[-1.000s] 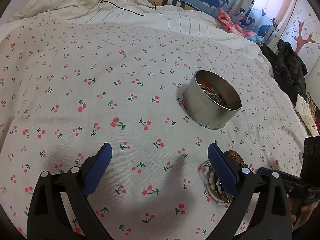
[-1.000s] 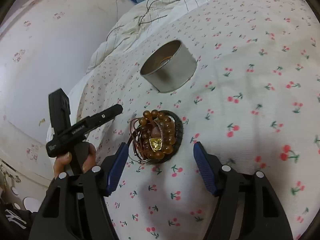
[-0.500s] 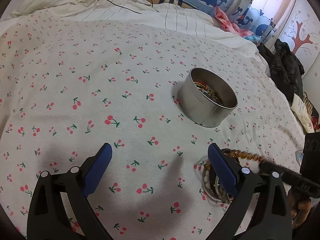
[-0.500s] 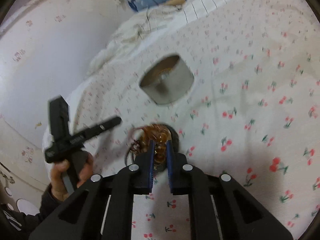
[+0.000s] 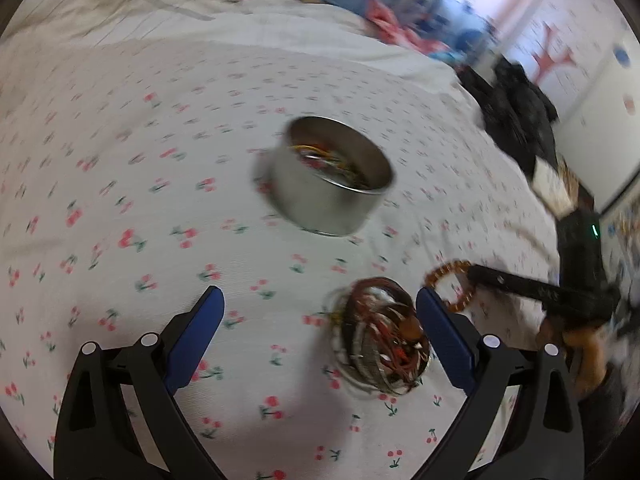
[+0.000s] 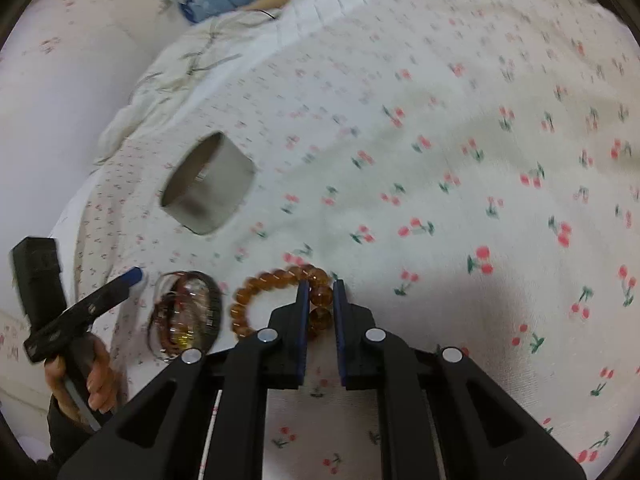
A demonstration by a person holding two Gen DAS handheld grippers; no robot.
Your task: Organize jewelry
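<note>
1. Bed (image 5: 120, 160) w/ cherry-print sheet carries everything; landmark = round metal tin (image 5: 330, 184). Wide bare sheet on the tin's left & in front of it. In right wrist view the bed's edge drops off just beyond the tin (image 6: 208, 184), pale wall behind it.
2. Behind the tin: rumpled white quilt (image 5: 280, 20), blue cartoon pillows further back. Dark clothing (image 5: 516, 120) heaped at the bed's right edge, well apart from the tin.
3. Tin sits open-topped on the sheet, coloured jewelry visible inside, blurred. No lid seen.
4. Left gripper (image 5: 318, 332): jaws wide apart, nothing between the pads, nearer the camera than the tin. Blue pads; its right finger stands just beside the bracelet pile.
5. Bracelet pile (image 5: 380, 344): tangle of red/brown cords & bands in a small clear dish, nearer than the tin, slightly right of it. In right wrist view the pile (image 6: 186, 314) lies between the left gripper's tip and the bead loop.
6. Right gripper (image 6: 320, 294): jaws nearly together, clamped on the amber bead bracelet (image 6: 276, 280). Jaws have just been closing, w/ beads between them. Loop hangs left of the pads, apart from the pile, well short of the tin. In left wrist view the bracelet (image 5: 448, 276) shows at the gripper's (image 5: 476, 276) tip.
7. Hand (image 6: 92, 376) grips the left tool's handle, bottom-left, far from the tin.
</note>
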